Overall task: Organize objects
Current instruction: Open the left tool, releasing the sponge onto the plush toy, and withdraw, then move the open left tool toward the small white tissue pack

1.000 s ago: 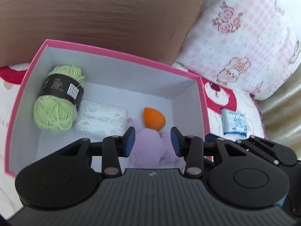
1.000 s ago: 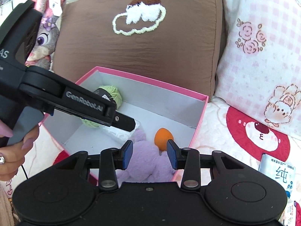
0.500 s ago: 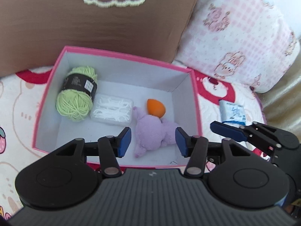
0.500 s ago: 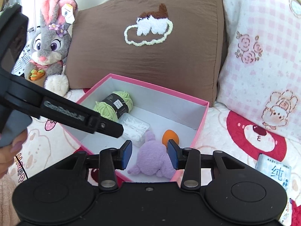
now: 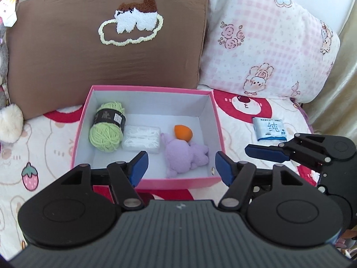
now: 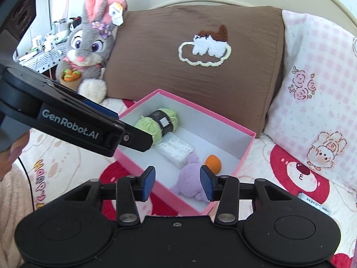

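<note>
A pink box with a white inside sits on the bed. In it lie a green yarn ball, a clear packet of white floss picks, an orange sponge and a purple plush. My left gripper hangs above the box's near wall, jaws opening, nothing between them. My right gripper hovers over the box's near corner, jaws opening and empty; the plush shows beyond the gap. A blue tissue pack lies on the bedspread right of the box.
A brown cushion and a pink checked pillow stand behind the box. A grey bunny plush sits at the back left. A hand holds the left gripper's handle. The bedspread surrounds the box.
Both grippers have pulled back and up from inside the box, so the whole box now shows. The left jaws have widened clearly, the right jaws slightly. The purple plush stays in the box.
</note>
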Demonstrator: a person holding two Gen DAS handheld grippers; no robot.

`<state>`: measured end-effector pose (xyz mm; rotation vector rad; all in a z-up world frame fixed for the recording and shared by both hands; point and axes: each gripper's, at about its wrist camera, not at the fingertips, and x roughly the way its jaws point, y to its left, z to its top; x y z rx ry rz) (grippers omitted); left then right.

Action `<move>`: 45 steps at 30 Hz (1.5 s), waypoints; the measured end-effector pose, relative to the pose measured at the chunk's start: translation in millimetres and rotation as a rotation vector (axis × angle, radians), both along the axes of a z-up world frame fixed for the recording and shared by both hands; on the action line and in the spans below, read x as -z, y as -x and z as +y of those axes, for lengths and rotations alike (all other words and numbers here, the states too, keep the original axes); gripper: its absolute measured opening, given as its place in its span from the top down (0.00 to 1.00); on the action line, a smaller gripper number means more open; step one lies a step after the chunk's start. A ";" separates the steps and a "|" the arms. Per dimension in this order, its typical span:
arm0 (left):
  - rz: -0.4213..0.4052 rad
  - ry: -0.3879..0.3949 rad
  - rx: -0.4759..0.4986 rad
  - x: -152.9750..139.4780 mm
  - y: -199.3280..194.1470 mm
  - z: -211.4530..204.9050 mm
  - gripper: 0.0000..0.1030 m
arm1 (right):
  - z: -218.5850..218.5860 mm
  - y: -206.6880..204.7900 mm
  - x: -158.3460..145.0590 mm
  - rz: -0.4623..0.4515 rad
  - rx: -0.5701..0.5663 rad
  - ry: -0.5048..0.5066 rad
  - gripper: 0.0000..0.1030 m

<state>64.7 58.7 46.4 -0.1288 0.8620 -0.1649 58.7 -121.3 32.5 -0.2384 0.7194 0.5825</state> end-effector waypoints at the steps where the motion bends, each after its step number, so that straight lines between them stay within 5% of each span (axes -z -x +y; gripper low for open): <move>1: 0.003 -0.001 -0.003 -1.4 3.6 -0.3 0.34 | -0.6 3.1 -1.4 0.001 -0.003 0.000 0.52; 13: 0.007 -0.035 0.049 -19.2 42.7 -14.7 0.29 | -20.9 36.2 -17.4 0.012 -0.045 -0.030 0.45; 30: 0.045 -0.074 0.070 -2.4 82.6 -31.5 0.19 | -42.3 77.1 -20.4 -0.018 -0.132 -0.007 0.10; 35: 0.124 -0.032 0.065 21.3 89.4 -35.9 0.19 | -53.2 84.8 -7.0 0.028 -0.126 -0.016 0.10; 45: 0.164 -0.067 0.138 36.1 91.8 -67.3 0.18 | -91.3 110.4 13.2 0.032 -0.086 -0.019 0.10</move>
